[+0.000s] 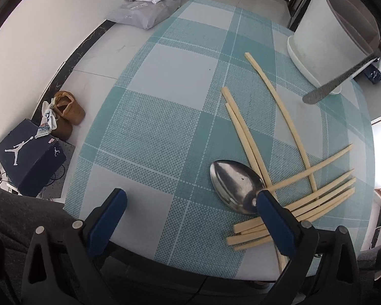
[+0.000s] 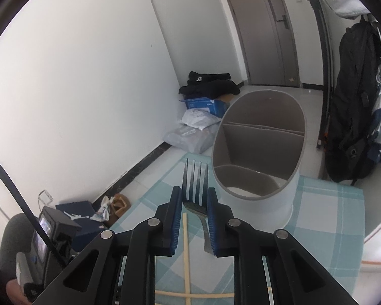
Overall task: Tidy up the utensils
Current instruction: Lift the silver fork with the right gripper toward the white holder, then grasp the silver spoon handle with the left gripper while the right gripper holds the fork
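Between the blue pads of the right gripper (image 2: 195, 198) sits a fork (image 2: 194, 181), and the jaws are clamped on it. Its long axis runs straight ahead, prongs pointing away toward the white holder (image 2: 260, 157) just beyond. Only the right wrist view looks down into the holder, where walls split it into parts. Only the left wrist view shows the pale chopsticks (image 1: 287, 178) lying crossed on the checked tabletop (image 1: 165, 101), some pointing away and some sideways. A shiny spoon (image 1: 235, 184) lies beside them, its bowl facing up and pointing to the left. The left gripper (image 1: 191, 199) hangs low over the tabletop with its jaws wide apart, and its right pad is over the spoon's neck.
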### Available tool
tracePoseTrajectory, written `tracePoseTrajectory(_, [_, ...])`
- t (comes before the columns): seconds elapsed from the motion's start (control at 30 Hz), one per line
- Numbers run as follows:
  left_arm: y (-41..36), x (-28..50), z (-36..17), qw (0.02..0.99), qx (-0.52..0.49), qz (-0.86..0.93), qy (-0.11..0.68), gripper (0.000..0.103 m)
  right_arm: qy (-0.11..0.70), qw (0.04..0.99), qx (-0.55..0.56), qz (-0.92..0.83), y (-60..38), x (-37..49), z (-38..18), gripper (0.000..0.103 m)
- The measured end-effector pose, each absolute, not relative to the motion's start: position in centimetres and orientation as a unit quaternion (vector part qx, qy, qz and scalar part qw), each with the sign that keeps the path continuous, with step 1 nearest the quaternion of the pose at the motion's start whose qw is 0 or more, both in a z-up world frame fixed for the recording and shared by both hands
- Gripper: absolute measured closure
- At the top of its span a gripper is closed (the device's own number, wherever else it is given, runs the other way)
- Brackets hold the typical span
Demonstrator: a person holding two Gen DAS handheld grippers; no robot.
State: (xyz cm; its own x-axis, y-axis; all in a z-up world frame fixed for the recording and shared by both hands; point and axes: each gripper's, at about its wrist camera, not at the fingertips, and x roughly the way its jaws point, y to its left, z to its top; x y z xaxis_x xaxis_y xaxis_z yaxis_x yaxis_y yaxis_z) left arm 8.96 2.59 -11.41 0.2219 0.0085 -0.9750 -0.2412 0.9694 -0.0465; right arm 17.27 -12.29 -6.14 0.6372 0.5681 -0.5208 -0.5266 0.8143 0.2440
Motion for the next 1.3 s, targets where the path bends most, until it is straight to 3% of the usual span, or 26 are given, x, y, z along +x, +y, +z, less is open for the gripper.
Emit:
tracePoseTrajectory(0.03, [2.5, 8.9, -11.3, 0.778, -0.089, 0.086, 0.616, 0.009, 0.299, 0.904, 0.034, 0.303, -12.3, 17.2, -6.2, 0.102])
tracePoseTrajectory(0.1, [2.1, 9.1, -11.2, 0.783, -0.086, 0.082, 0.611, 0.014, 0.304, 0.903, 0.035, 0.303, -12.1, 17.4, -6.2, 0.102])
tracePoseTrajectory(0.17, [1.8, 9.1, -10.8, 0.792, -0.080, 0.080, 0.600, 0.032, 0.304, 0.902, 0.033, 0.305, -12.0, 17.3, -6.2, 0.102])
tracePoseTrajectory(0.23, [1.5, 9.4, -10.7, 0.792, -0.080, 0.078, 0.600, 0.036, 0.307, 0.900, 0.038, 0.307, -12.1, 17.3, -6.3, 0.102])
tracePoseTrajectory(0.4, [2.0, 9.8, -10.7, 0.797, -0.101, 0.101, 0.587, 0.060, 0.316, 0.896, 0.055, 0.308, -12.8, 17.4, -6.3, 0.102])
tracePoseTrajectory(0.57, [2.5, 10.1, -10.9, 0.798, -0.142, 0.100, 0.577, 0.097, 0.317, 0.895, 0.065, 0.306, -13.4, 17.3, -6.4, 0.102])
tracePoseTrajectory(1.2, [3.7, 10.9, -9.7, 0.790, -0.188, 0.070, 0.579, 0.102, 0.310, 0.903, 0.064, 0.291, -13.8, 17.0, -6.1, 0.102])
tracePoseTrajectory(1.23, [3.6, 10.7, -9.8, 0.788, -0.186, 0.064, 0.584, 0.097, 0.310, 0.903, 0.065, 0.290, -13.9, 17.0, -6.2, 0.102])
tracePoseTrajectory(1.3, [3.0, 10.3, -9.8, 0.788, -0.165, 0.053, 0.591, 0.072, 0.312, 0.902, 0.068, 0.291, -13.9, 17.1, -6.2, 0.102])
